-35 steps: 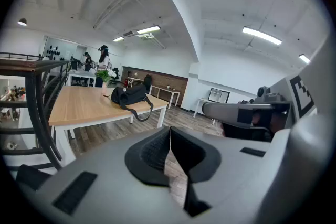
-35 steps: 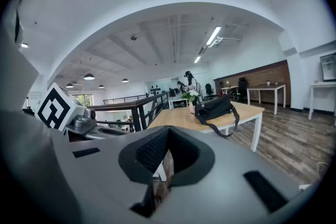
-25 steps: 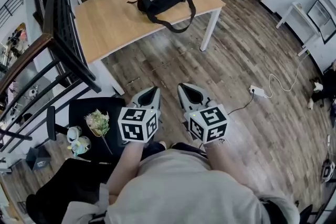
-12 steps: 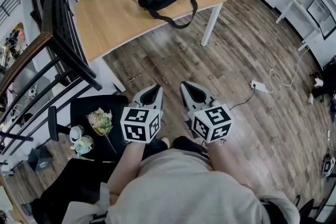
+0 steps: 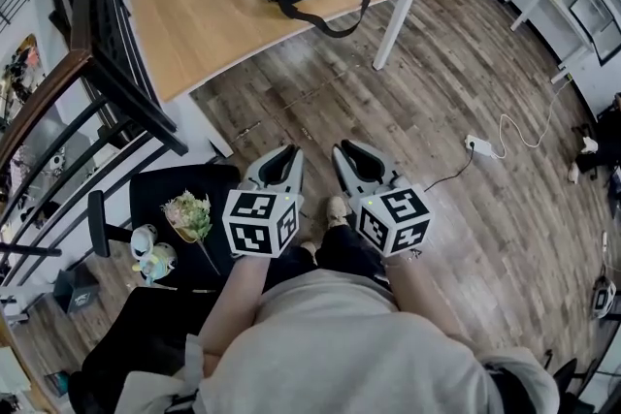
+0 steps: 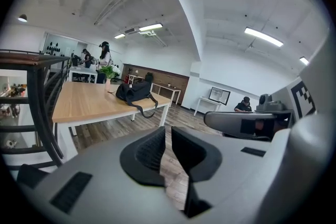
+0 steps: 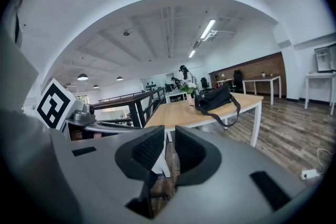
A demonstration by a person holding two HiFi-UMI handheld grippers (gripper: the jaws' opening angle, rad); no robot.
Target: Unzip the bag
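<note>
Jaws of the left gripper (image 6: pixel 168 138) stand closed together with nothing held, only a sliver of wooden floor (image 6: pixel 173 165) showing between the pads. Beyond them the black bag (image 6: pixel 134 92) lies on the light wooden table (image 6: pixel 84 105), well apart from the gripper, its strap (image 6: pixel 148 110) hanging over the table's edge.

From the right gripper view, the right gripper (image 7: pixel 169 145) has its jaws slightly apart, having just been opening, and nothing sits between them. The bag lies farther off on the table, beside a potted plant (image 7: pixel 188 88).

From the head view, both grippers are held low and side by side in front of the person's lap, pointing toward the table. The bag rests near the table's far edge, its zip closed as far as can be seen. A black chair (image 5: pixel 160 194) with a small bunch of flowers (image 5: pixel 190 213) stands just left of the left gripper.
</note>
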